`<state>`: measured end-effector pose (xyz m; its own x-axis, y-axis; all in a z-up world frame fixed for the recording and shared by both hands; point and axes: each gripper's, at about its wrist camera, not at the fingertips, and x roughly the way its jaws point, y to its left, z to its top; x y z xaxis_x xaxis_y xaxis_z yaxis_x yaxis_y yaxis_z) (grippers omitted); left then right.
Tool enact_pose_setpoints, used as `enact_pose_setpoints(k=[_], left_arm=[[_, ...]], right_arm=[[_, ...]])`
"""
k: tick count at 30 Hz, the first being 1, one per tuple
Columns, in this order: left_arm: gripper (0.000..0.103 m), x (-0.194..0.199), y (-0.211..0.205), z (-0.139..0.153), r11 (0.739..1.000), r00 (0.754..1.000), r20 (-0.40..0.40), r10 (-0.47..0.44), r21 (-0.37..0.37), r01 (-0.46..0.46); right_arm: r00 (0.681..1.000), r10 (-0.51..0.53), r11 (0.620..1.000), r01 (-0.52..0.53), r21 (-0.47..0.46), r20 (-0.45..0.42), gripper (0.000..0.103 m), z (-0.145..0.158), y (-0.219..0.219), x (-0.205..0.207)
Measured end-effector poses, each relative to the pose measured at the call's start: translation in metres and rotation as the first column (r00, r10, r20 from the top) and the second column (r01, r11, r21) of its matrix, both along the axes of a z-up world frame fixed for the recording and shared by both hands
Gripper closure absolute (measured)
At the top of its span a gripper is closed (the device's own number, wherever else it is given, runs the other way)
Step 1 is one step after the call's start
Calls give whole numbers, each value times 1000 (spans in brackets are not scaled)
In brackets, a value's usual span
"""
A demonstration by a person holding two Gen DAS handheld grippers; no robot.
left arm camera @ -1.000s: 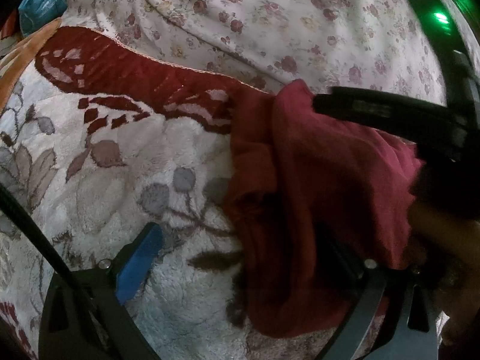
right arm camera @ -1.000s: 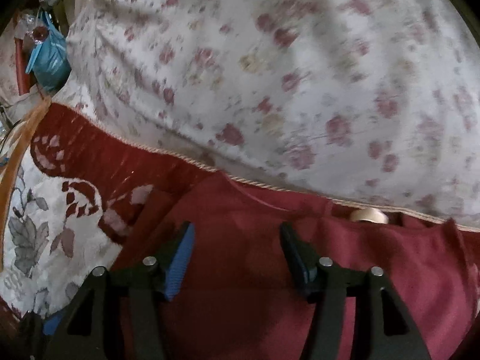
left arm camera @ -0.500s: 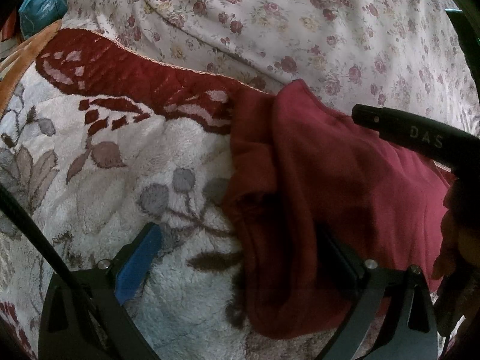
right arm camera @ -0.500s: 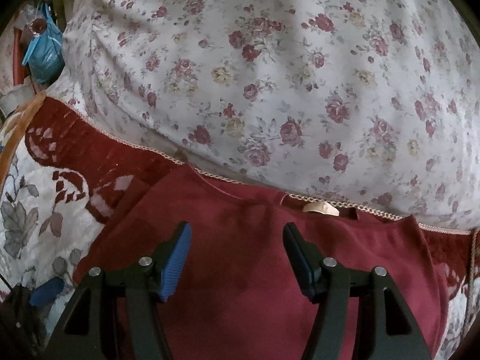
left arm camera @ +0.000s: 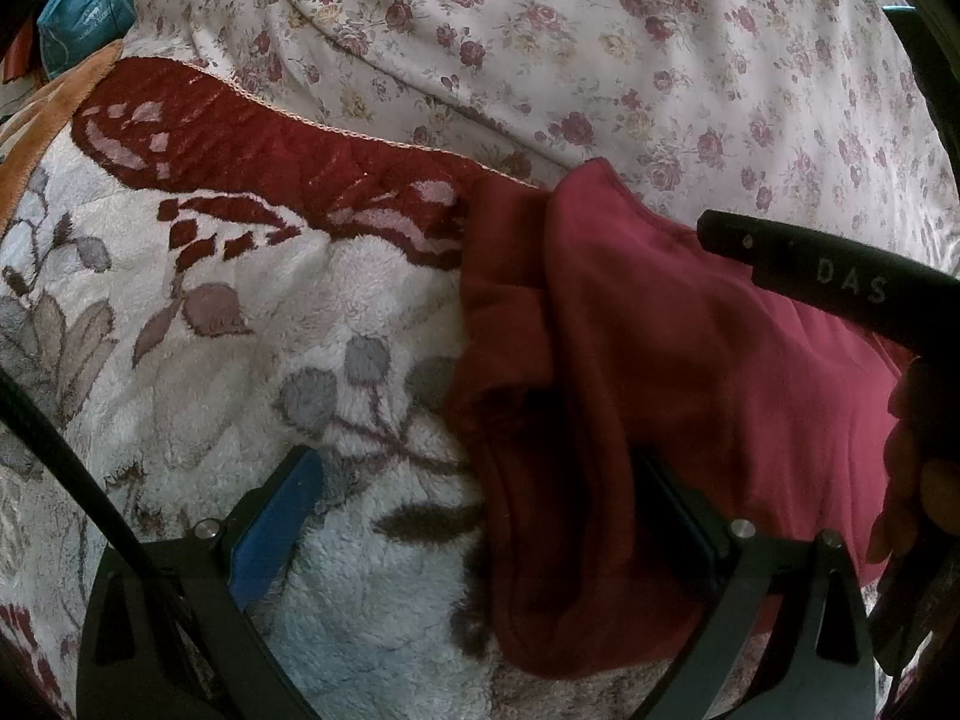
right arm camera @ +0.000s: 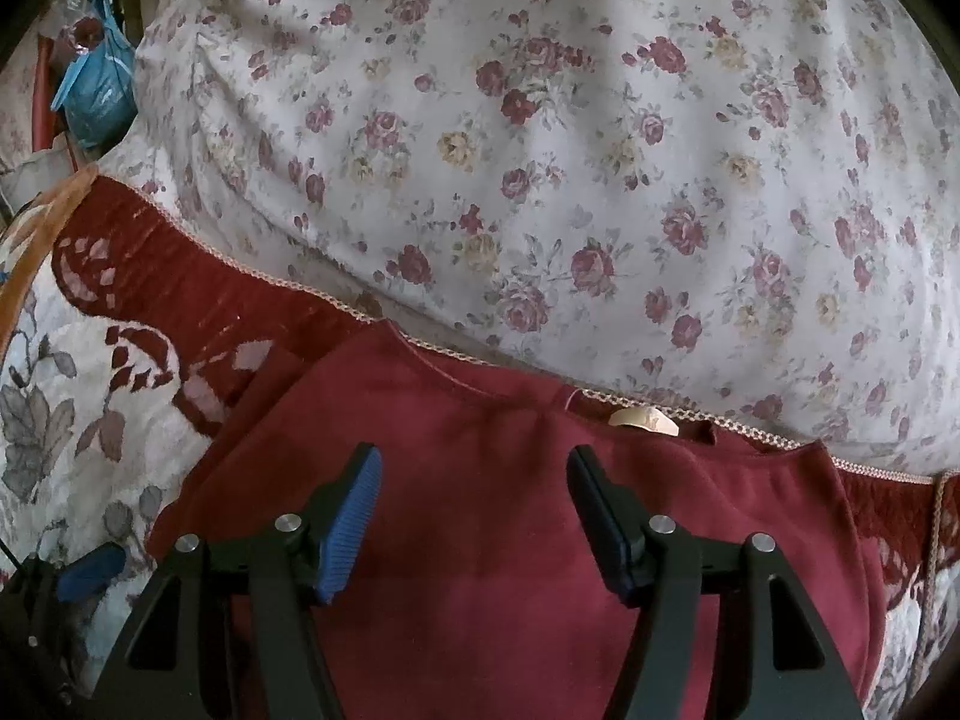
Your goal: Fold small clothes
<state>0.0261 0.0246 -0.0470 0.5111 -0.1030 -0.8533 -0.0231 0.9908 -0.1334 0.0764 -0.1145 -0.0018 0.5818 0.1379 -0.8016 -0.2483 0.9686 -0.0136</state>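
A small dark red garment (right arm camera: 492, 540) lies flat on a fleece blanket, its neck label (right arm camera: 642, 420) at the far edge. My right gripper (right arm camera: 471, 468) hovers over its middle, open, with nothing between the blue pads. In the left wrist view the garment's (left arm camera: 690, 360) left side is bunched into a fold. My left gripper (left arm camera: 474, 468) stands open astride that fold: the left pad (left arm camera: 276, 522) rests on the blanket and the right finger is partly hidden by the cloth. The right gripper's black body (left arm camera: 828, 282) and a hand (left arm camera: 918, 450) show at the right.
The white fleece blanket (left arm camera: 210, 360) has leaf patterns and a dark red border (left arm camera: 240, 132). A rose-print sheet (right arm camera: 600, 150) bulges behind it. A blue bag (right arm camera: 96, 84) sits at the far left. The left gripper's blue pad (right arm camera: 90, 570) shows low on the left.
The right gripper drew back from over the garment towards the right edge of the left wrist view, and its own picture went from blurred to sharp. The left gripper stayed put.
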Motion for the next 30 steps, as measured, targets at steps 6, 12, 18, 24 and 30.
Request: enact_pose_setpoints(k=[6,12,18,24,30], left_arm=[[1,0,-1,1,1000,1000,-4,-3,-3,3],[2,-5,10,5,997,1000,-14,4,-83,-6],[2,-7,25,9,984,999,-13,30,-177,-32],[2,0,20,3,990,1000,-21,19,-137,-22],[2,8,13,2,994,1000,2,32,-108,-31]], right_arm=[[999,31,1000,-31,3,-21,34,-1,7,4],[950,218,967,-180,178,-225,20,-10,36,23],[912,273,958,-228,174,-306,19,-26,79,44],[900,271,962,-264,68,-342,10,-46,109,59],[925,279,960,-266,87,-256,79,-34,91,49]])
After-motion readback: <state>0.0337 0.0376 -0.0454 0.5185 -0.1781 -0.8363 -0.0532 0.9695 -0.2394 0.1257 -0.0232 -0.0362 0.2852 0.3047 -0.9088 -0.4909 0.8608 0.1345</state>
